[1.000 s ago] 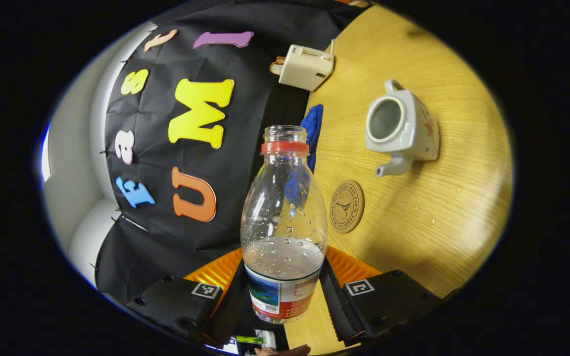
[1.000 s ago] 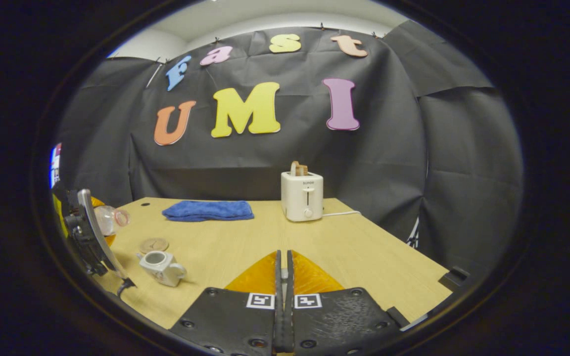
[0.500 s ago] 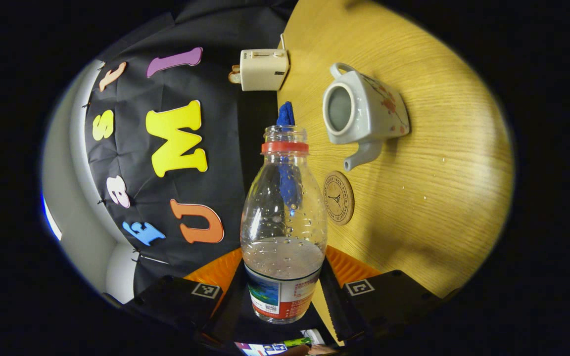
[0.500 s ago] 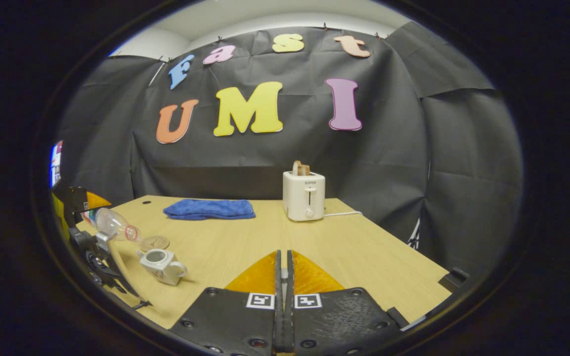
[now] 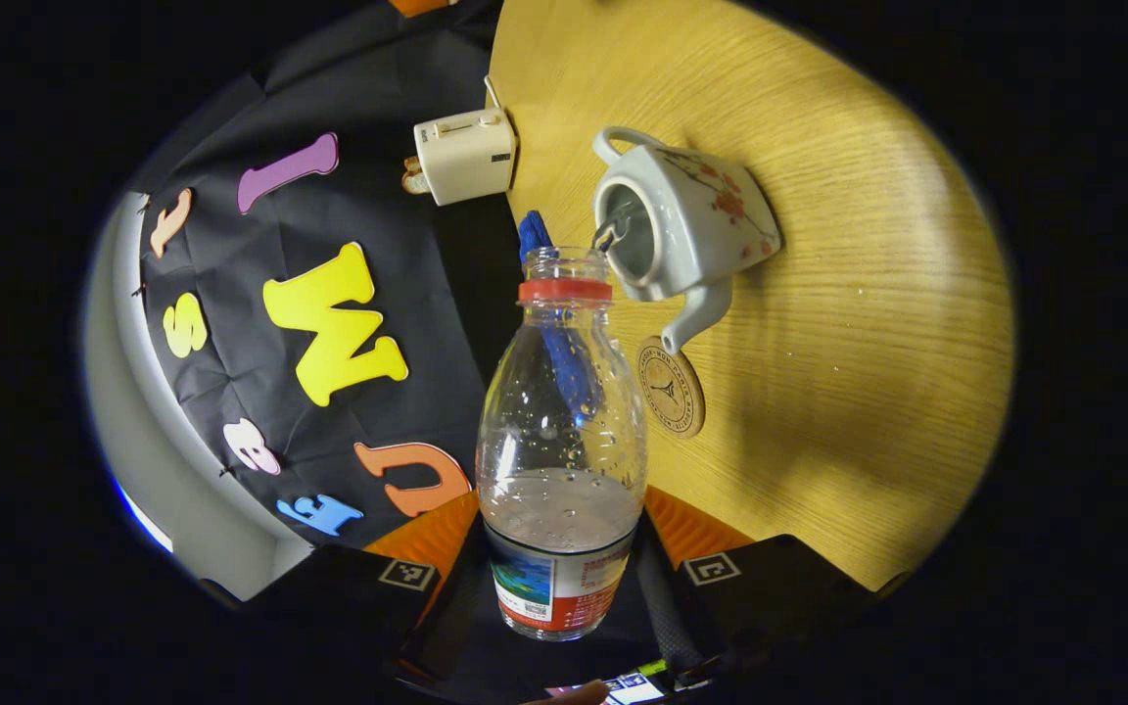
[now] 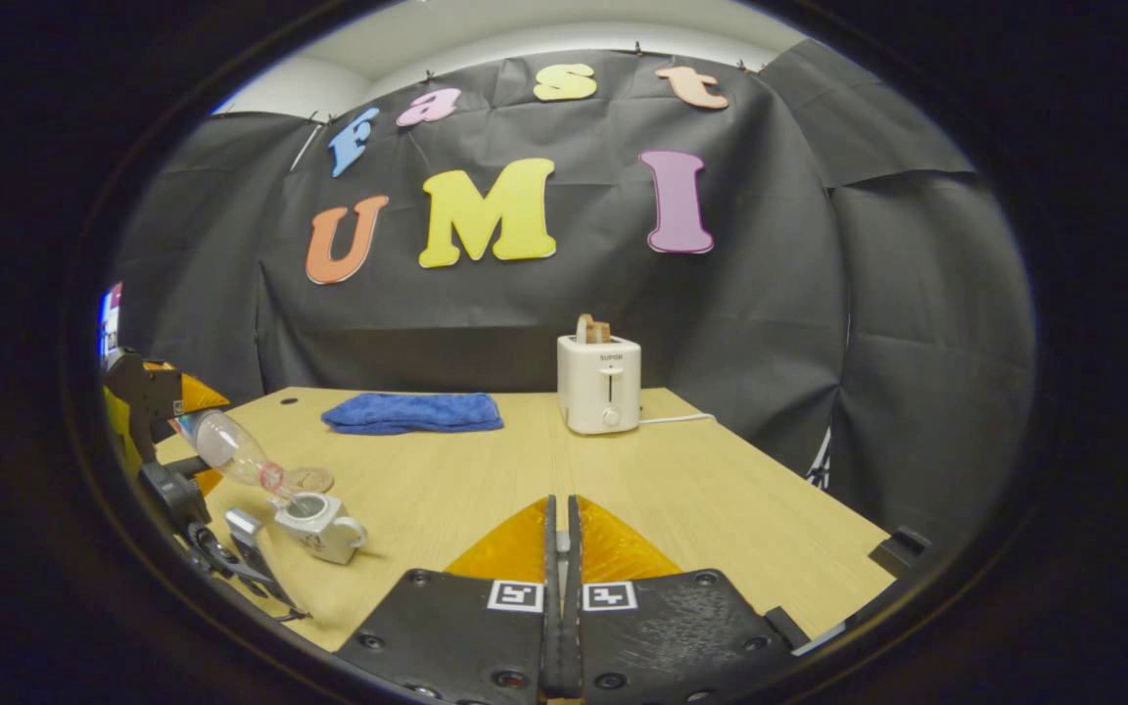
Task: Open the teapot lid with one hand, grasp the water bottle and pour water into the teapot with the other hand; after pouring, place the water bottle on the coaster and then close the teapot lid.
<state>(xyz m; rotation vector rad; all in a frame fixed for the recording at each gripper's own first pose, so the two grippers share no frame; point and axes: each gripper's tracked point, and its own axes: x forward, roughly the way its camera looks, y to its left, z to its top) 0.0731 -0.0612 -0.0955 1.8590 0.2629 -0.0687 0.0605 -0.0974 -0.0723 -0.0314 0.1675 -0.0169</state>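
the left gripper (image 5: pixel 561 587) has the water bottle (image 5: pixel 562 441) clamped by its lower, labelled part, a finger pressed on each side, and the bottle is tipped over so that its open, red-ringed neck sits just at the rim of the teapot (image 5: pixel 681 230). a thin stream of water runs from the bottle mouth into the teapot's open top, and some water remains in the bottle's lower part. the teapot stands lidless on the wooden table (image 5: pixel 848 323), its handle pointing away from the bottle and its spout reaching toward the round coaster (image 5: pixel 671 386), which lies flat just beside the spout and has nothing on it. in the right gripper view the same scene sits at the far left: the bottle (image 6: pixel 231 448) slants down from the left gripper (image 6: pixel 161 397) to the teapot (image 6: pixel 319 521), with the coaster (image 6: pixel 309 479) just behind them. the right gripper (image 6: pixel 561 548) is held well apart from all this, its two fingers pressed together with nothing visible between them. farther back on the table a folded blue cloth (image 6: pixel 413 412) lies near a white toaster (image 6: pixel 599 383) with a slice of bread standing in its slot.
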